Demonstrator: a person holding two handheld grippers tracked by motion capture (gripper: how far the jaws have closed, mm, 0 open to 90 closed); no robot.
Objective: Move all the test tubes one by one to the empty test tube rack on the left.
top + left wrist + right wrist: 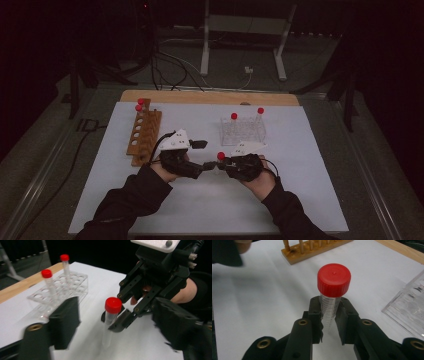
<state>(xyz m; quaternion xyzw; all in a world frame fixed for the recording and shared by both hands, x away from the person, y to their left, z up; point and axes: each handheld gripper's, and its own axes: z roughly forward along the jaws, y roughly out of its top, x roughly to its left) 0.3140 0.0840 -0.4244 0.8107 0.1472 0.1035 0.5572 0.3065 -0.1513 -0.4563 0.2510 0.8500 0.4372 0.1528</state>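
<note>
Tube: a clear red-capped tube stood upright above the white table, between the two hands.
Right gripper: jaws pinched the tube just under its cap.
Left gripper: jaws spread wide, flanking the tube without touching.
Backdrop: clear plastic rack behind; wooden rack at left.

Clear rack cut off at edge — left gripper blurred.

No text, label, brand or number can be read anywhere. The tube at the centre of the right gripper view bears fine printed graduation lines below its red cap, without legible figures.
</note>
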